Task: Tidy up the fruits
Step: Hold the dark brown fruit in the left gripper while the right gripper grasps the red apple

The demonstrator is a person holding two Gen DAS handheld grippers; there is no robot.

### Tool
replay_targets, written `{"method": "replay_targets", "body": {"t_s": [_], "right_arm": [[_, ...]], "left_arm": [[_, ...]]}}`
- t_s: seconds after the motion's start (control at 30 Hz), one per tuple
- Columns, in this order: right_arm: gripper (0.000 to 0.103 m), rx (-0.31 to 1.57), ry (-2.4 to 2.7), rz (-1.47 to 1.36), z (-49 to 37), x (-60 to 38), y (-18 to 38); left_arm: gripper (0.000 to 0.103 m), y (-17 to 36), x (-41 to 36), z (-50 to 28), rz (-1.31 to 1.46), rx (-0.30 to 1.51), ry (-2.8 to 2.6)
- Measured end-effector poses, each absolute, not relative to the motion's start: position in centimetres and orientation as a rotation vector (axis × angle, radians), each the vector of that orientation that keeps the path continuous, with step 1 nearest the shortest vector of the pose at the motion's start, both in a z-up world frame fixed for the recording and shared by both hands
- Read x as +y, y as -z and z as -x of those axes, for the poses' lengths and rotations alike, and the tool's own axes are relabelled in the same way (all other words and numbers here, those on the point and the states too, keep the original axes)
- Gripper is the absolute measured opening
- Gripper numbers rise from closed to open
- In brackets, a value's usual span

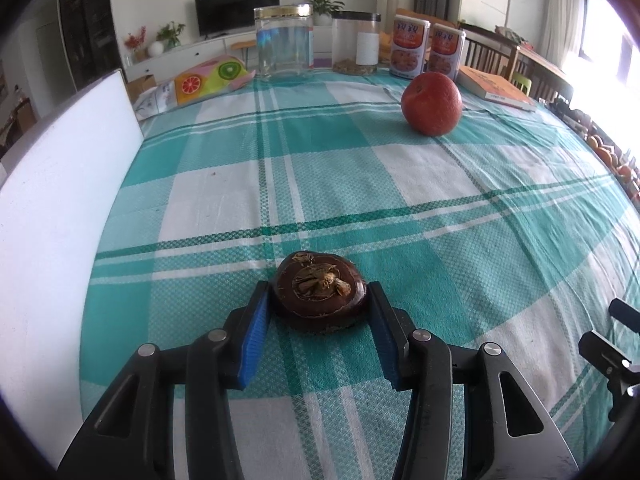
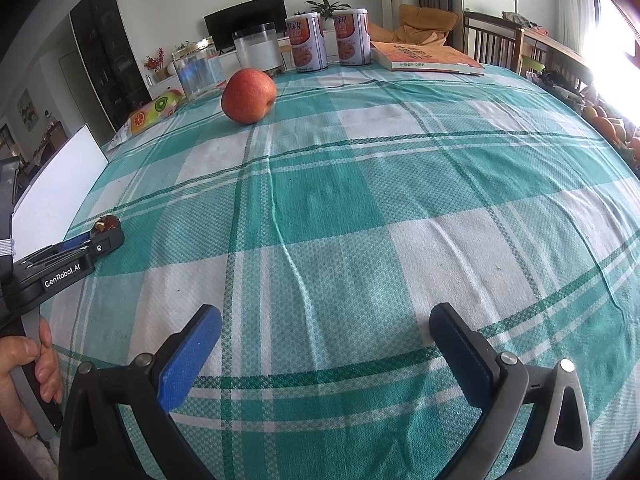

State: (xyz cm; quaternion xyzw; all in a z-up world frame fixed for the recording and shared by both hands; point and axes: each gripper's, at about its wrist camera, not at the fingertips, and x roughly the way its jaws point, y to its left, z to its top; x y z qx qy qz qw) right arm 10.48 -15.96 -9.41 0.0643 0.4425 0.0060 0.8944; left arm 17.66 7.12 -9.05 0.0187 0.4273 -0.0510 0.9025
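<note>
Nearest the left wrist lens, the left gripper (image 1: 318, 300) is clamped on a dark brown water chestnut (image 1: 319, 294), its blue pads (image 1: 256, 340) pressing both sides of the flat, round fruit, which sits low over the tablecloth. In the right wrist view the same gripper (image 2: 106, 232) reaches in from the left edge, the brown fruit (image 2: 107, 223) just peeking past its tip, and a person's hand (image 2: 28, 364) grips its grey handle.

Taking the red apple (image 1: 432, 103) as the landmark: the green-and-white checked tablecloth (image 1: 360, 184) spreads under it and covers the whole table. A white board (image 1: 60, 208) stands upright along the table edge well to the apple's left. Behind the apple and to its left stand a clear jar with a gold lid (image 1: 285, 42) and a clear canister with a dark lid (image 1: 356, 42); directly behind it stand two labelled cans (image 1: 410, 46). An orange-covered book (image 1: 496, 88) lies just to the apple's right. A fruit-printed packet (image 1: 200, 80) lies far to its left, near the back edge. The water chestnut is well apart from the apple, toward the near edge.

The right gripper (image 2: 326, 328) hovers over bare cloth, jaws spread wide with nothing between them; the apple (image 2: 248, 95) lies far beyond it, up and to the left.
</note>
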Motion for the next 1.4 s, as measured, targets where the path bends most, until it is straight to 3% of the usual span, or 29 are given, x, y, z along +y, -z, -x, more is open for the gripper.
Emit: {"method": "replay_targets", "body": {"t_s": [0.3, 0.37, 0.47, 0.8, 1.0, 1.03, 1.07, 1.13, 1.4], "right_arm": [[0.103, 0.948, 0.011, -0.067, -10.8, -15.1, 9.6], [0.103, 0.990, -0.006, -0.021, -11.2, -14.7, 9.6], [0.103, 0.971, -0.071, -0.139, -12.6, -15.8, 8.3], [0.103, 0.909, -0.151, -0.200, -30.5, -12.0, 5.0], [0.103, 1.038, -0.086, -0.222, -36.7, -9.6, 6.9], [0.099, 1.056, -0.091, -0.262, -36.9, -9.9, 7.4], [0.076, 1.078, -0.115, -0.312, -37.2, -10.2, 8.0], [0.058, 1.088, -0.182, -0.393, -37.2, -10.8, 8.4], [0.056, 1.083, -0.351, -0.700, -30.9, -14.3, 8.8]], "left_arm": [[0.060, 9.1, 7.3, -17.8, -0.036, 0.888, 0.095], [0.075, 9.2, 7.6, -17.9, -0.033, 0.893, 0.064], [0.083, 9.3, 8.6, -17.9, 0.034, 0.898, 0.062], [0.085, 9.4, 8.1, -17.9, 0.005, 0.903, 0.057], [0.085, 9.4, 8.0, -18.0, 0.001, 0.904, 0.055], [0.085, 9.4, 8.0, -18.0, 0.000, 0.904, 0.054], [0.085, 9.4, 8.0, -18.0, -0.001, 0.904, 0.053], [0.085, 9.4, 8.0, -18.0, 0.000, 0.904, 0.054], [0.085, 9.5, 8.0, -18.0, -0.001, 0.904, 0.054]]}}
